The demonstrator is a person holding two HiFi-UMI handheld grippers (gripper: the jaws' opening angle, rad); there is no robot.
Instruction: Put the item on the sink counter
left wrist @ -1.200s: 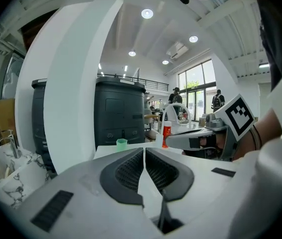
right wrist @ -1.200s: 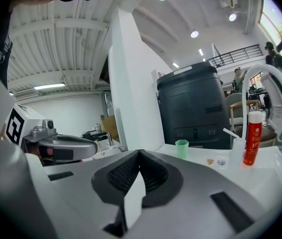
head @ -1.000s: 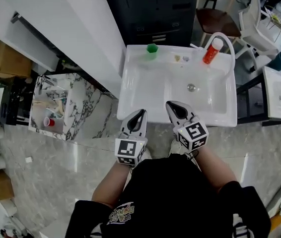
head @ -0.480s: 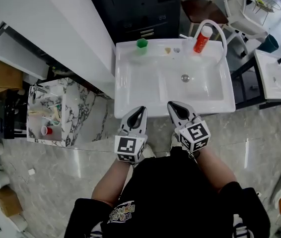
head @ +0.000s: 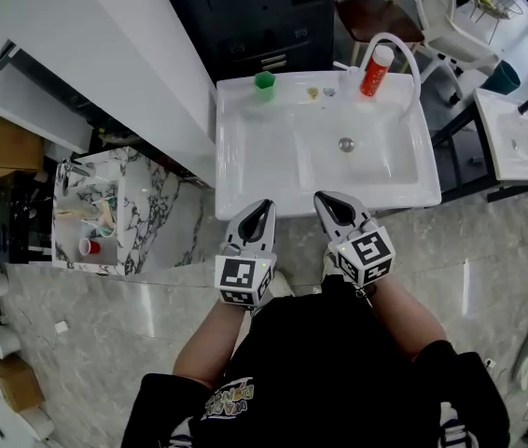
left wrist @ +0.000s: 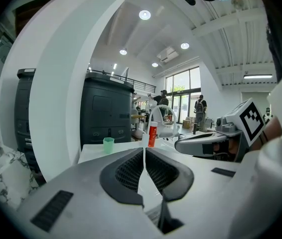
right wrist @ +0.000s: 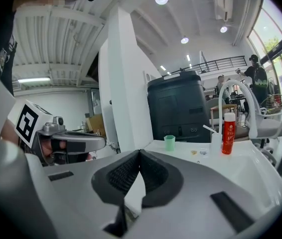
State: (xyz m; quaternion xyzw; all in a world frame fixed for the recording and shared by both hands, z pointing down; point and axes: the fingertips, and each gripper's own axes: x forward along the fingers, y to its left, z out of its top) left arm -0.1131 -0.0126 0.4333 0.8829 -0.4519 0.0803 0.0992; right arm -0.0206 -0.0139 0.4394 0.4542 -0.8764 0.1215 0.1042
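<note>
The white sink (head: 245,171) lies ahead of me, with its counter ledge along the back. On that ledge stand a green cup (head: 264,84), a red bottle (head: 368,71) beside the arched white faucet (head: 404,49), and two small bits (head: 312,91). My left gripper (head: 262,208) and right gripper (head: 325,199) hover side by side at the sink's front rim, both shut with nothing between the jaws. The left gripper view shows the cup (left wrist: 108,145), the bottle (left wrist: 152,134) and the right gripper (left wrist: 206,143). The right gripper view shows the cup (right wrist: 169,142) and the bottle (right wrist: 227,127).
A white pillar (head: 124,54) stands left of the sink, with a marble side table (head: 152,203) holding a red cup (head: 89,246) beyond it. A dark cabinet (head: 264,12) is behind the sink. A second white basin (head: 516,147) and a white chair (head: 451,17) are to the right.
In the head view the sink has shifted up and left, so both grippers reach less far over its front rim. Both stay shut and empty.
</note>
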